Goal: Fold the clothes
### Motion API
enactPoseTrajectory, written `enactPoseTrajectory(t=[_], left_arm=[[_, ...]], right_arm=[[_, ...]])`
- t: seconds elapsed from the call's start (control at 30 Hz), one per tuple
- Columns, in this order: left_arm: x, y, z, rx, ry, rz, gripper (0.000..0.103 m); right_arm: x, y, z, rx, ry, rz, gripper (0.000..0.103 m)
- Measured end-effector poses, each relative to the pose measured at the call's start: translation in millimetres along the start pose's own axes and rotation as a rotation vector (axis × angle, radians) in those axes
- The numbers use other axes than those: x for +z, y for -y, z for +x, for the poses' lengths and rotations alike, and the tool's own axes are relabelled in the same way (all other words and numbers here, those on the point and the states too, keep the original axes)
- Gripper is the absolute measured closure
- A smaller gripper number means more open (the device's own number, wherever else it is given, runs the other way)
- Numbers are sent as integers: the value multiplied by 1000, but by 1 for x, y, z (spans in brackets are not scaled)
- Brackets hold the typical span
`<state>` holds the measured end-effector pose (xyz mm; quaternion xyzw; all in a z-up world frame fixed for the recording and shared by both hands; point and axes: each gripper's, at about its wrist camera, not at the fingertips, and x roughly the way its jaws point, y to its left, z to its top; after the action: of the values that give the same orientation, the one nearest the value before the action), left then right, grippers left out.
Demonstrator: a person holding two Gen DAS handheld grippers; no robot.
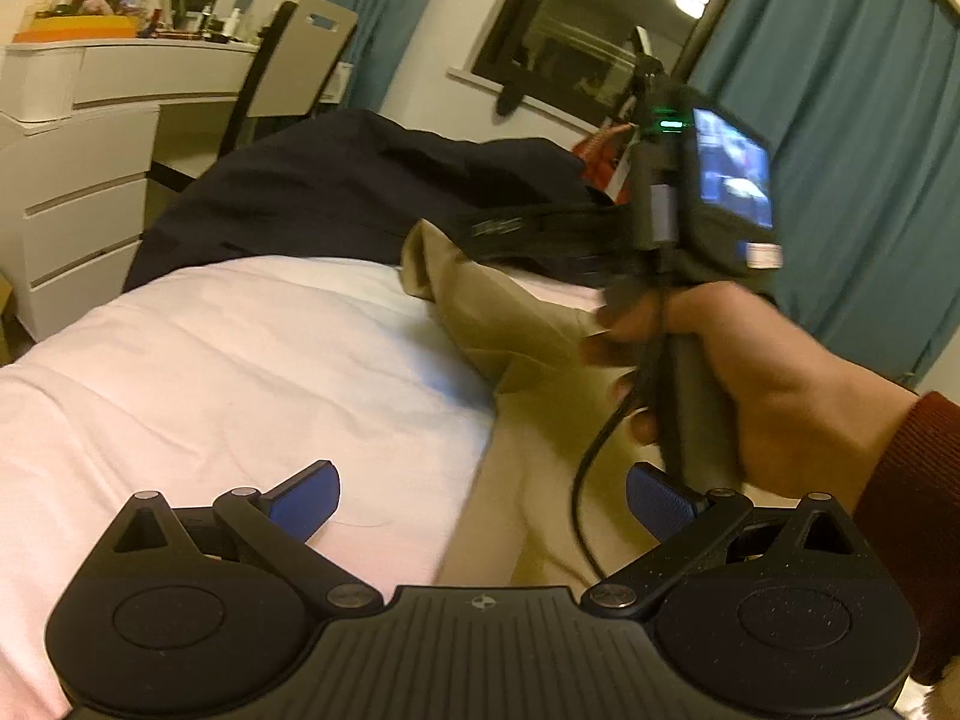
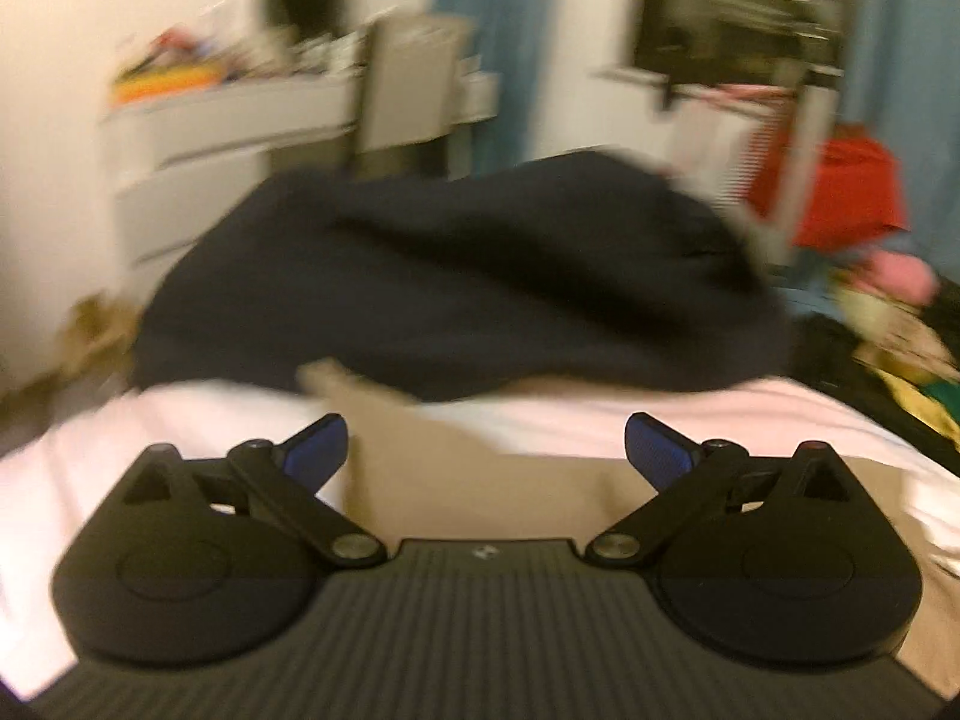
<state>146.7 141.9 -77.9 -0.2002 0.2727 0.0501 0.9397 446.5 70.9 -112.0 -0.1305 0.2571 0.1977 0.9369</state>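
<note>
A beige garment [image 1: 522, 330] lies crumpled on the white bed [image 1: 240, 360], running from the bed's middle toward me. My left gripper [image 1: 483, 501] hovers over its near edge, open and holding nothing. A hand [image 1: 774, 396] in a dark red sleeve holds the other gripper's handle [image 1: 690, 276] over the garment, right of centre. In the blurred right wrist view, my right gripper [image 2: 486, 450] is open above the beige garment [image 2: 456, 468], nothing between its blue pads [image 2: 657, 450]. A dark navy garment [image 1: 360, 192] [image 2: 456, 276] is heaped at the bed's far end.
A white dresser [image 1: 84, 180] with cluttered top and a chair [image 1: 288, 66] stand far left. Teal curtains [image 1: 864, 150] flank a dark window [image 1: 606, 30]. Red and other coloured clothes [image 2: 840, 192] pile up at right beside the bed.
</note>
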Motion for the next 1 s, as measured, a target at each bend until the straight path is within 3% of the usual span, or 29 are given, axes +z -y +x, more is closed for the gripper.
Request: enactPoseTrajectory(t=[0.1,0.17,0.23,0.27,0.5,0.57,0.6,0.7,0.77,0.87,1.0], left_arm=[[-3,-3,0,21,1,3,0],[-3,-3,1,26,4,6,0],[-2,-1,-1,22,16,20,0],[-2,1,-2,19,18,31,0],[-9,12,-27,-121,79,54,0],[-8,13,-38,-258,120,22,0],[-9,14,-42,-290,138,22,0],[-13,20,-52,-356,186,37,0],[-17,25,-52,-354,187,65,0],[-22,31,-43,-375,138,65,0],[-33,40,-27,-355,75,104,0]], right_arm=[[-1,-26,12,30,-47,-62,3],[-1,-43,19,50,-78,-104,12],[-2,-60,27,70,-109,-146,75],[-2,-65,28,75,-114,-157,85],[7,-2,-49,-37,118,29,89],[6,27,-76,-72,199,88,89],[3,42,-88,-87,232,125,89],[-17,95,-106,-153,255,261,89],[-31,129,-118,-197,270,351,89],[-58,180,-128,-262,272,499,89],[-102,221,-108,-329,207,621,89]])
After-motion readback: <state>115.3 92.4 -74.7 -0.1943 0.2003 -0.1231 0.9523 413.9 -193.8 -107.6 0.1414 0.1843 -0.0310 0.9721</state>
